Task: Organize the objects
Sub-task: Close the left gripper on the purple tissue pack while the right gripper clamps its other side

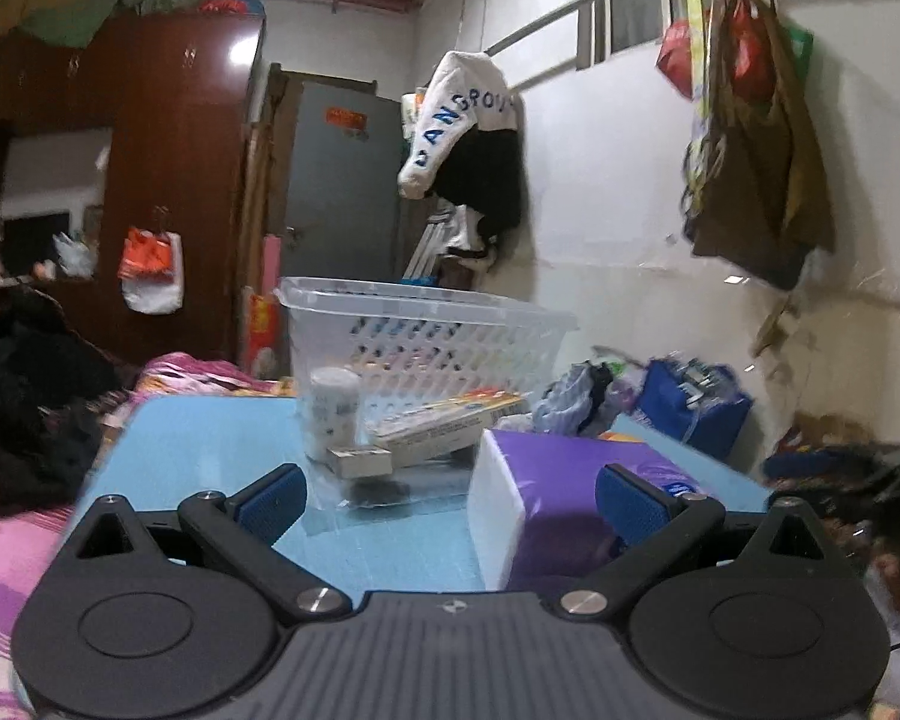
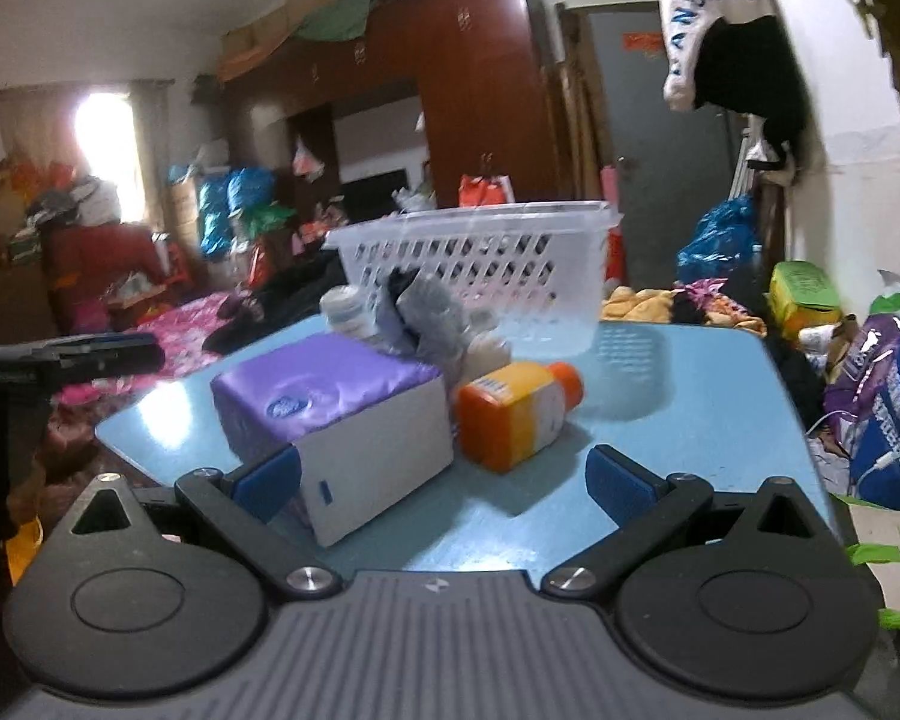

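While my left tool (image 1: 450, 498) is hanging spread and empty over the blue tabletop (image 1: 210, 444), the purple tissue pack (image 1: 546, 480) is lying before the white basket (image 1: 426, 336). From the right view, my right tool (image 2: 444, 480) is gaping too, facing the orange bottle (image 2: 516, 414) lying beside that pack.

Black left gripper (image 1: 450, 495) and right gripper (image 2: 444, 483): round discs on both sides, triangular cut-outs, silver screws at linkage pivots, ribbed grey housing with small logo, blue textured pads (image 1: 270, 498) on jaws.
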